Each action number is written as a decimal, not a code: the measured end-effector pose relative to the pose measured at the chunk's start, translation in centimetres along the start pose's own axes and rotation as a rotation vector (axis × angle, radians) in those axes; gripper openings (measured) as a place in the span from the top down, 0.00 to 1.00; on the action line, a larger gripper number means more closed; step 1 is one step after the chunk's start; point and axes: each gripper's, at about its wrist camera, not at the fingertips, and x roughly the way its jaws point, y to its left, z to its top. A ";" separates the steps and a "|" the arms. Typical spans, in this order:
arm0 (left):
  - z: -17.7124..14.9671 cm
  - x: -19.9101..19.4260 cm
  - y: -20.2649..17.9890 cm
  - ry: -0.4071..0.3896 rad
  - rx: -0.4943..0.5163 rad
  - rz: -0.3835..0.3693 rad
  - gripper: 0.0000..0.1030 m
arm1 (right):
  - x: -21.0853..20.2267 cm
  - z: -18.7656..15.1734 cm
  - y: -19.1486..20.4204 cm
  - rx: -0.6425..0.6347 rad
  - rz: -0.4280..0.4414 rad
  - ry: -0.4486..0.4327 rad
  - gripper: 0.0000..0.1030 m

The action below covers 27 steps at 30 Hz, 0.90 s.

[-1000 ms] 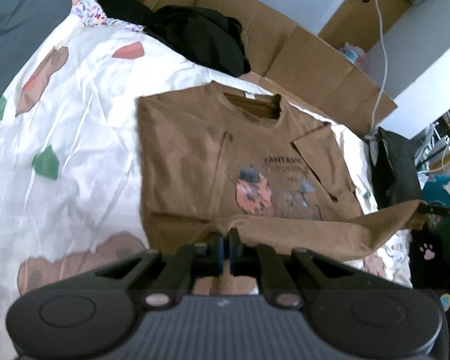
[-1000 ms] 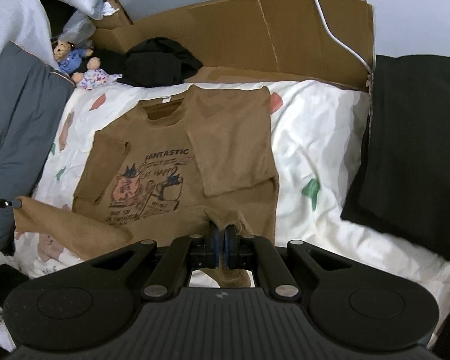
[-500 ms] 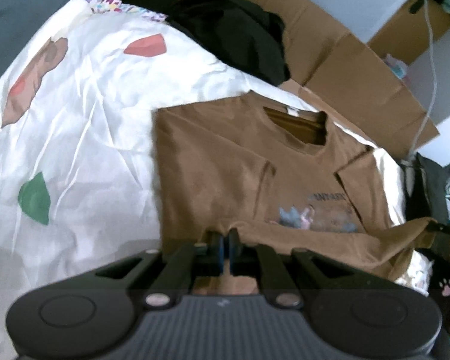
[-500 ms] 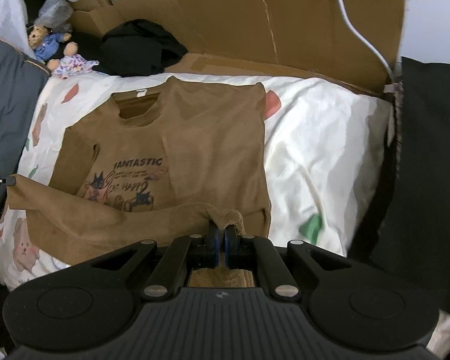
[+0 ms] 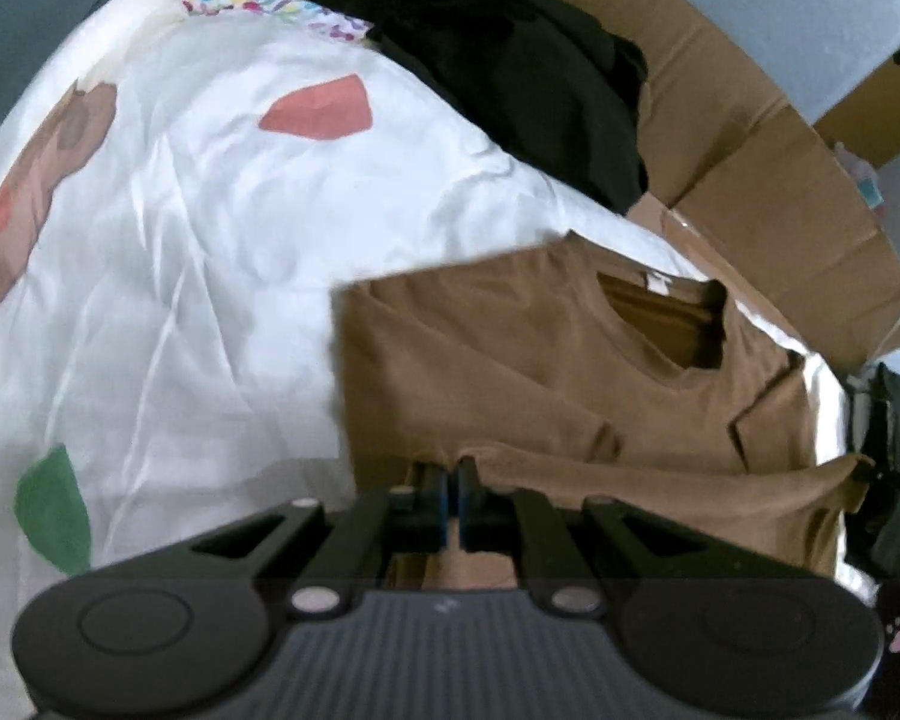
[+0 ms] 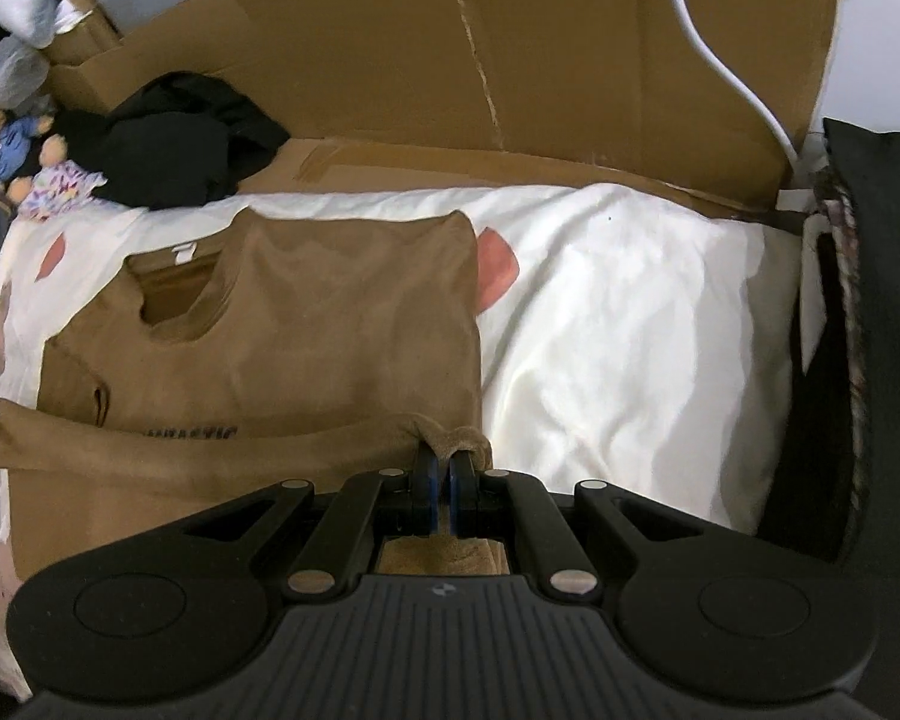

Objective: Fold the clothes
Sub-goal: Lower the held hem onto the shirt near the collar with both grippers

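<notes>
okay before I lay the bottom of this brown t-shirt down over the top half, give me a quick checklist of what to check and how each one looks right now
1. Left gripper pinching the hem of the brown t-shirt: ok, jaws shut on the cloth.
2. Right gripper pinching the other hem corner: ok, shut on the cloth.
3. Hem stretched level between the two grippers: ok, only a slight sag.
4. Both sleeves folded inward onto the body: ok.
5. Collar area free of other things: ok, the black clothing lies beyond the shirt.
6. Hem lines up with the shoulders: not ok, it is only partway up, near the printed word.
</notes>
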 end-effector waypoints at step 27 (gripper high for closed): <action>-4.1 2.6 1.1 -0.110 -0.076 -0.042 0.69 | 2.4 1.3 -1.6 0.105 0.063 -0.051 0.59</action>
